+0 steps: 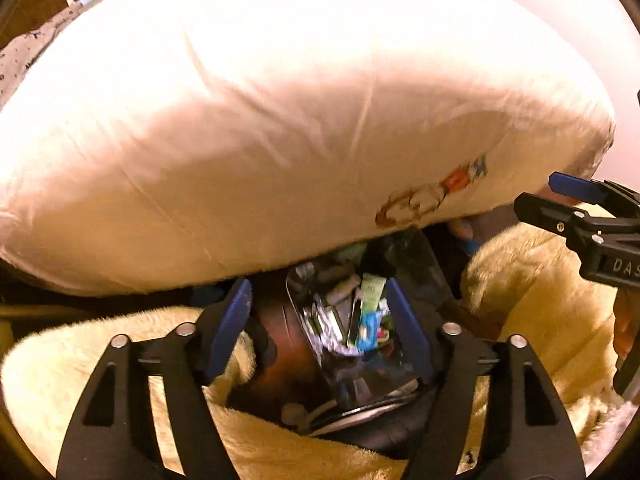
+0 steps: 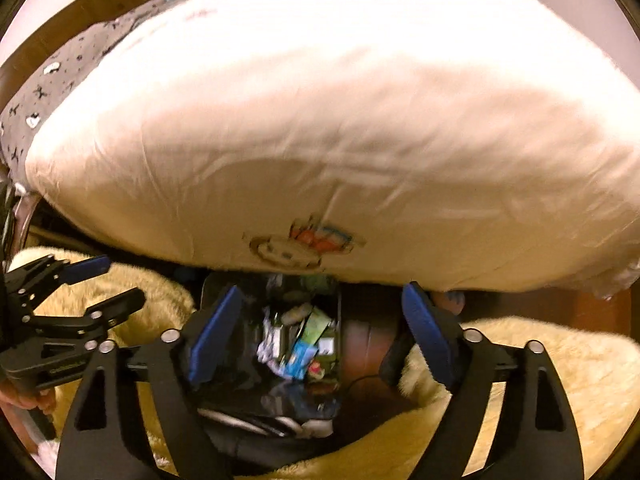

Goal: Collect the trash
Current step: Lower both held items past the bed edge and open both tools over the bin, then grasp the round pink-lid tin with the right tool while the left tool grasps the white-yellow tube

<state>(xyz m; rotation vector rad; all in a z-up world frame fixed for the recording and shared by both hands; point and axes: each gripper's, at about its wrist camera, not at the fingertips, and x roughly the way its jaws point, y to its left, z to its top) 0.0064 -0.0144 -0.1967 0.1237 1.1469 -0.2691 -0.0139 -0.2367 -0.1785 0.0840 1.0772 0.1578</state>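
Left wrist view
Left tool (image 1: 320, 332): released, blue pads spread wide with nothing between them, pointing steeply down over the bin.
Trash bin (image 1: 416, 256): dark, lined with a black bag, straight below the tool, wedged between folds of yellow fleece.
Trash (image 1: 360, 320): wrappers and packets lying loose inside the bin, among them a light green one and a bright blue one.
Pillow (image 1: 280, 120): large, cream-white, with a small printed figure near its lower edge; it overhangs the far side of the bin.
Yellow blanket (image 1: 532, 292): fluffy, on both sides of the bin.
Right tool (image 1: 560, 196): enters from the right edge, near the pillow's corner.

Right wrist view
Right tool (image 2: 320, 336): released, pads far apart, empty, above the same bin (image 2: 208, 284).
Trash (image 2: 300, 348): inside the bin, seen between the pads.
Left tool (image 2: 108, 280): at the left, jaws apart over the blanket (image 2: 560, 360).
Pillow (image 2: 320, 120): fills the upper half.
Hand (image 2: 24, 398): partly seen at the left edge, under the left tool.
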